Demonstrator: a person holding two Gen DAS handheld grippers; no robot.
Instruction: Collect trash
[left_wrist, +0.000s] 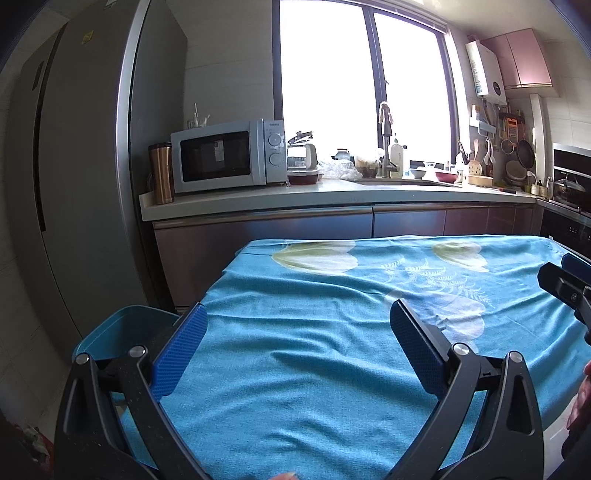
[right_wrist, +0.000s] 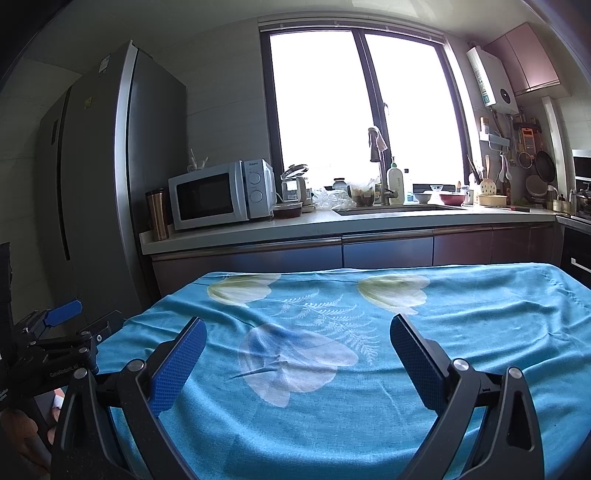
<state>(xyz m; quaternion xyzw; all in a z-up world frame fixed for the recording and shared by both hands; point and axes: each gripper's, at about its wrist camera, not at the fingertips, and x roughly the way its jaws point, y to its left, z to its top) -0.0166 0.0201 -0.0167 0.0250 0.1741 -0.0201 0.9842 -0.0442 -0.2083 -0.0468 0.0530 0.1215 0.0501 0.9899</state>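
Observation:
My left gripper (left_wrist: 297, 317) is open and empty, held above the left part of a table covered with a blue flowered cloth (left_wrist: 332, 332). A blue bin (left_wrist: 122, 328) stands just off the table's left edge, behind my left finger. My right gripper (right_wrist: 297, 328) is open and empty above the same cloth (right_wrist: 369, 387). It also shows at the right edge of the left wrist view (left_wrist: 565, 284). The left gripper shows at the left edge of the right wrist view (right_wrist: 55, 332). No trash shows on the cloth in either view.
A tall grey fridge (left_wrist: 74, 184) stands at the left. Behind the table runs a kitchen counter (left_wrist: 332, 192) with a microwave (left_wrist: 225, 157), a brown thermos (left_wrist: 160, 173), a sink and faucet (left_wrist: 386, 140), and utensils at the right. A bright window is behind.

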